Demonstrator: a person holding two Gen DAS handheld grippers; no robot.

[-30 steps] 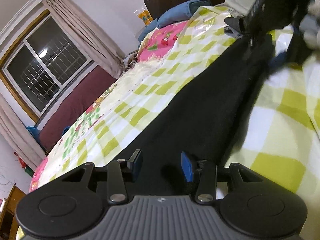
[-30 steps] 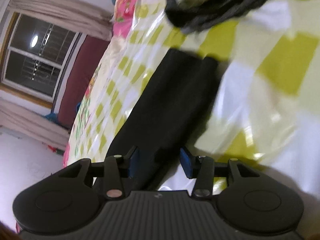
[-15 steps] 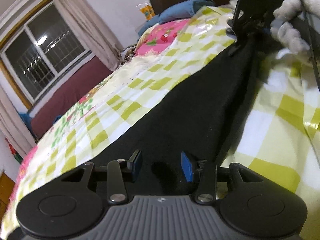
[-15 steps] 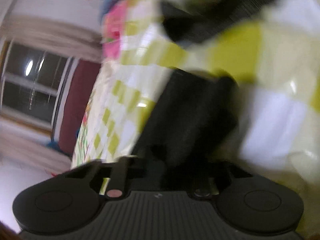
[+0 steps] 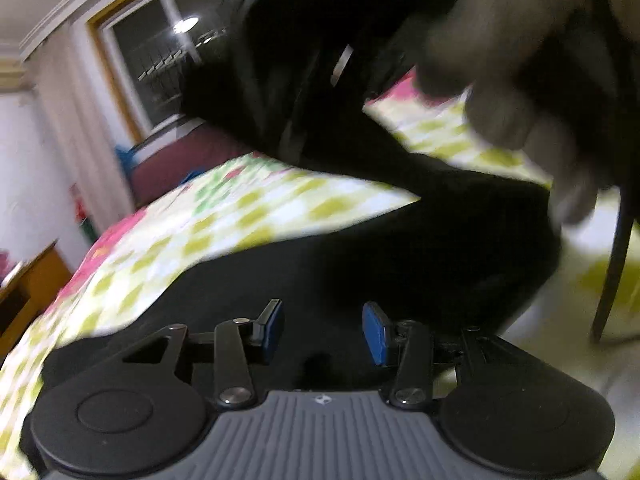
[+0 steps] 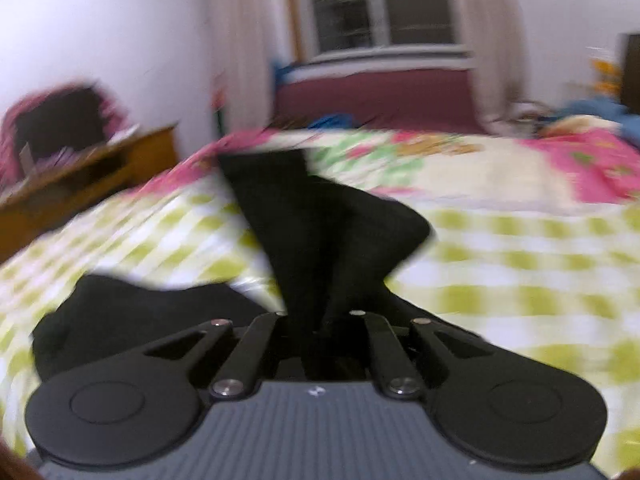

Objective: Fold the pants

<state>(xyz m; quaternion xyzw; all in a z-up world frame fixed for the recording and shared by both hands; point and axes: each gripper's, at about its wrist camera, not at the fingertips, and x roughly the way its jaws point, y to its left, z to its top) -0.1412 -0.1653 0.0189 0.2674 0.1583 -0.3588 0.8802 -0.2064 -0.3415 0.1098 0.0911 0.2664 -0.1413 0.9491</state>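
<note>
The right gripper (image 6: 316, 320) had just clamped its jaws together on a bunched end of the black soft-cloth pants (image 6: 320, 236), which rose off the green-and-white checked bedspread (image 6: 520, 272) in a twisted ridge while the rest lay flat along the bed. The left gripper (image 5: 323, 332) hovered over the near part of the pants (image 5: 360, 264) with its blue-padded jaws spread and nothing between them, the cloth below not pinched.

The likeliest failure, I judged, was a crooked fold: only one end was held, and the twist in the raised cloth could carry over so the legs landed skewed or doubled on themselves. The pinch looked to be on a thick bunch, so layers could slip out as it was drawn along. With the near end unpinned, the whole garment might drag over the slick bedspread rather than fold.

In the left view the gloved hand (image 5: 516, 80) carrying the other gripper crowded the upper frame, close above the cloth, and a dark cable (image 5: 616, 256) hung at the right; either could snag or collide. A wooden desk (image 6: 92, 168), a maroon bench (image 6: 380, 96) under the window and blue bedding (image 6: 600, 108) stood well apart
</note>
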